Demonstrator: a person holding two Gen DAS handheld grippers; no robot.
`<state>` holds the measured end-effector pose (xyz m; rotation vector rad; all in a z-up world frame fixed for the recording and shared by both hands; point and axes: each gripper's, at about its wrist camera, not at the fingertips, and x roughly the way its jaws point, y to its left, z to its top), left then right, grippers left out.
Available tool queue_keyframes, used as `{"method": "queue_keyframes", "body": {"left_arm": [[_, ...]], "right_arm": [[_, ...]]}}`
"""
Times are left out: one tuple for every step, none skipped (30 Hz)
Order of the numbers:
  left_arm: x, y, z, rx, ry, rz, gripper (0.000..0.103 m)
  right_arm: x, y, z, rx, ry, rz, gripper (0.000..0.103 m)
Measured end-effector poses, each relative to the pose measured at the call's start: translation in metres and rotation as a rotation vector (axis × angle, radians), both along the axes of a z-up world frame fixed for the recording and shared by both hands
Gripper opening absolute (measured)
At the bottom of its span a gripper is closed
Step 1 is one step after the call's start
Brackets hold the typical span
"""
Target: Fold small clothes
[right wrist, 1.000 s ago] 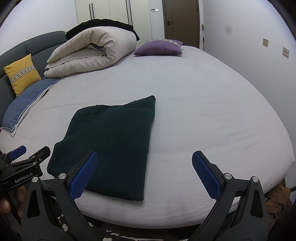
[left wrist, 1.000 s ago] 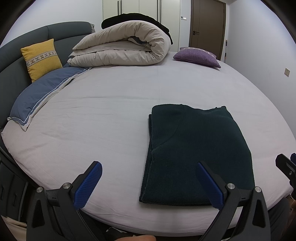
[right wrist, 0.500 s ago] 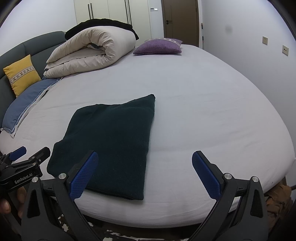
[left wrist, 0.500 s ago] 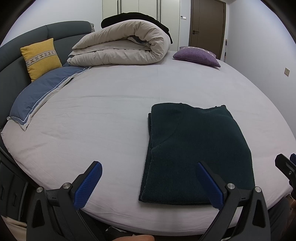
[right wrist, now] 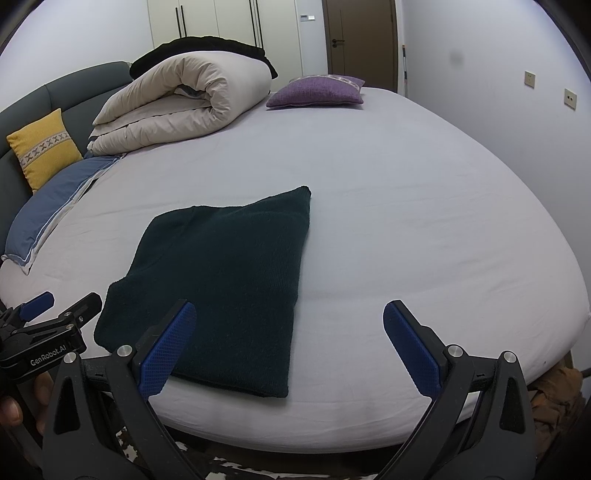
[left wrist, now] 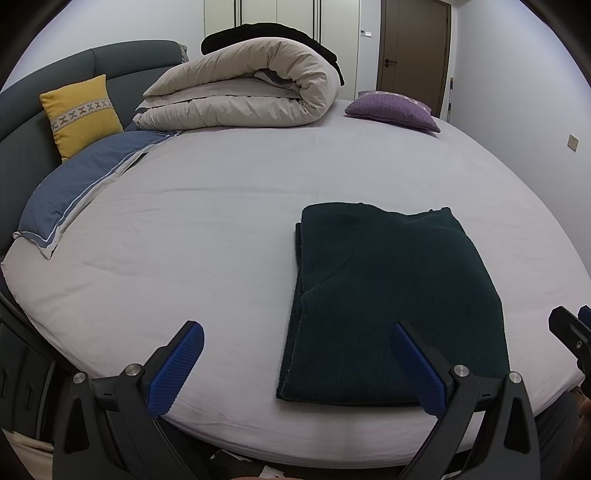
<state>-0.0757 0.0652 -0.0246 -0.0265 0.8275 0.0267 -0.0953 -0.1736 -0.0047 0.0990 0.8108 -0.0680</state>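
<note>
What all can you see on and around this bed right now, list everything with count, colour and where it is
sweater: one, dark green, folded flat near the bed's front edge
bed: one, pale grey sheet, fills the view
duvet: one, beige, rolled up at the far end of the bed
black cloth: one, on top of the duvet
yellow cushion: one, against the grey headboard, far left
blue pillow: one, lying below the cushion
purple cushion: one, far right of the bed
door: one, brown, back wall
left gripper: fingers blue, open, empty
right gripper: fingers blue, open, empty
</note>
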Motion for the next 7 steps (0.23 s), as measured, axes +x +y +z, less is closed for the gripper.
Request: {"method": "queue_keyframes", "body": {"left_arm": [[-0.0009, 0.0006, 0.0, -0.002, 0.001, 0.001, 0.103], [-0.0004, 0.0008, -0.0008, -0.002, 0.002, 0.0, 0.103], [-0.0003, 0.0009, -0.0012, -0.003, 0.003, 0.0, 0.103], [-0.0009, 0.0014, -0.0016, -0.004, 0.004, -0.001, 0.103], [-0.0007, 0.0016, -0.0022, -0.004, 0.004, -0.003, 0.103], [-0.0013, 0.0014, -0.0027, -0.002, 0.005, -0.005, 0.103], [-0.002, 0.0015, -0.003, 0.001, 0.005, -0.006, 0.103]], "right_arm": [[-0.0007, 0.0008, 0.0, 0.001, 0.001, -0.001, 0.103], [-0.0011, 0.002, -0.0002, 0.001, 0.001, -0.001, 0.103], [-0.001, 0.0012, 0.0, 0.001, 0.001, -0.001, 0.103], [-0.001, 0.0014, -0.0001, 0.002, 0.002, -0.001, 0.103], [-0.0011, 0.0012, 0.0, 0.003, 0.002, -0.001, 0.103], [-0.0013, 0.0016, -0.0001, 0.004, 0.002, -0.001, 0.103], [-0.0013, 0.0016, -0.0001, 0.003, 0.003, -0.003, 0.103]]}}
